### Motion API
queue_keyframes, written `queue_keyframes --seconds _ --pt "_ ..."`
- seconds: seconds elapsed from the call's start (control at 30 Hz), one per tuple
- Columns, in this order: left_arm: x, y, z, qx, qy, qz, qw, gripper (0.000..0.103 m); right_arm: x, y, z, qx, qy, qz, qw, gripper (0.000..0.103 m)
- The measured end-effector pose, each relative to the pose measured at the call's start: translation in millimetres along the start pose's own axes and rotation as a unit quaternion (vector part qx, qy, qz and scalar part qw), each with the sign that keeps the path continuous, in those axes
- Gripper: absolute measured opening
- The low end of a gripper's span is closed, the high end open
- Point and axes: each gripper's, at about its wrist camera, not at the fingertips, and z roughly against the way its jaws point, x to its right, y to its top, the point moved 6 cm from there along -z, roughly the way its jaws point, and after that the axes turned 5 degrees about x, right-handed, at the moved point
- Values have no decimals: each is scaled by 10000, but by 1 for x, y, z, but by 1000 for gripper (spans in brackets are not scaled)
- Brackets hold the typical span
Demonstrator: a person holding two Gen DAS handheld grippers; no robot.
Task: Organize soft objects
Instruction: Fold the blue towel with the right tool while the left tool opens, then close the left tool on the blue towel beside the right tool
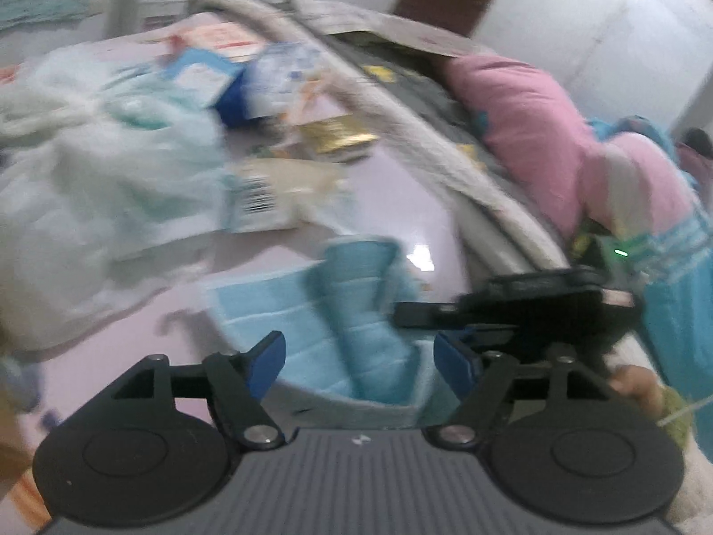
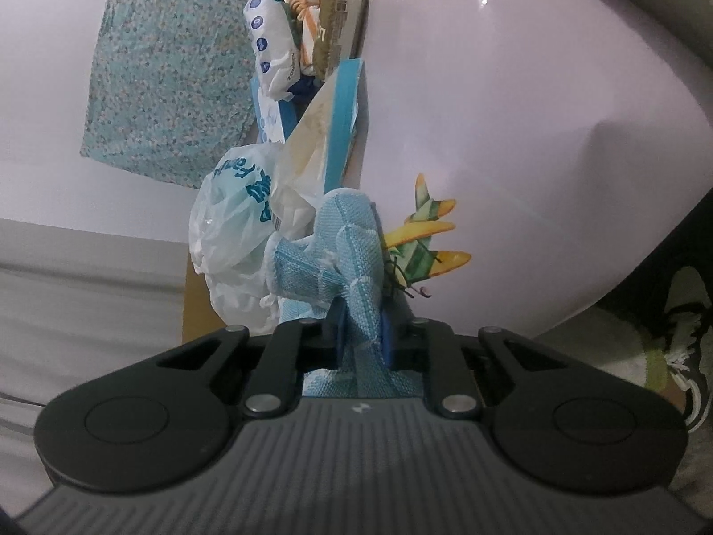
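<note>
Two grippers: I run one in each hand over a pale pink table (image 2: pixel 512 111); only one has a hold.
Right gripper (image 2: pixel 363 343): fingers together and clamped on a fold of the blue cloth (image 2: pixel 338 245), which bunches up just ahead of the pads.
Reason for hold: I judge the pinch keeps one end of the cloth fixed so it can be straightened or folded, not dragged loose.
Left gripper (image 1: pixel 360 356): fingers apart, nothing pressed between the blue pads (image 1: pixel 267 359); the cloth lies on the table beyond them.
Reason for open stance: I judge it is free to take another edge of the same cloth.
Cloth, position: on the near part of the table, one end in the right gripper, just beside a white plastic bag (image 2: pixel 231 232).
Cloth, appearance: light blue, coarse woven texture, stitched in quilted bands, crumpled and partly doubled over, soft and limp.
Surroundings: boxes (image 2: pixel 343 31) and packets stand further back along the table; a pink pillow (image 1: pixel 526 133) sits off to the side.
Image quality: left view blurred; finer detail there I cannot tell.
</note>
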Motion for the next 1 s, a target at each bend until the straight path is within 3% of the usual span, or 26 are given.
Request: queue_keyframes --seconds 0.27,0.47,0.5,0.57,0.6,0.63,0.67,0.7,0.87,1.0 --pt "-33 -2 -13 -330 568 552 9963 75 2 1 -1 3 95 -79 9999 14" --pt "-43 -7 -19 -456 398 1020 9929 72 5 1 -1 -20 156 -143 9998 14" --pt "-42 -5 -20 -468 335 1067 9926 69 5 1 -1 -25 166 -153 9997 14" --pt "-38 -4 -24 -518 192 1154 9918 46 5 2 -1 -30 178 -167 9997 14" --pt "-36 -4 -28 -567 115 1178 9913 40 5 2 -1 -31 182 -174 9997 14" --pt "-33 -4 -31 -602 68 1166 9913 24 6 1 0 -31 186 -177 9997 14" --pt "-30 -4 -33 -618 56 1124 9917 12 6 1 0 -32 191 -180 9996 14" --pt "-26 -3 -34 -585 55 1057 9927 10 6 1 0 -32 196 -187 9996 14" --pt "16 6 -26 -188 -437 326 9983 9 6 1 0 -41 218 -240 9995 15" --pt "52 3 -34 -251 -587 -509 9967 10 6 -1 -3 -117 295 -341 9989 16"
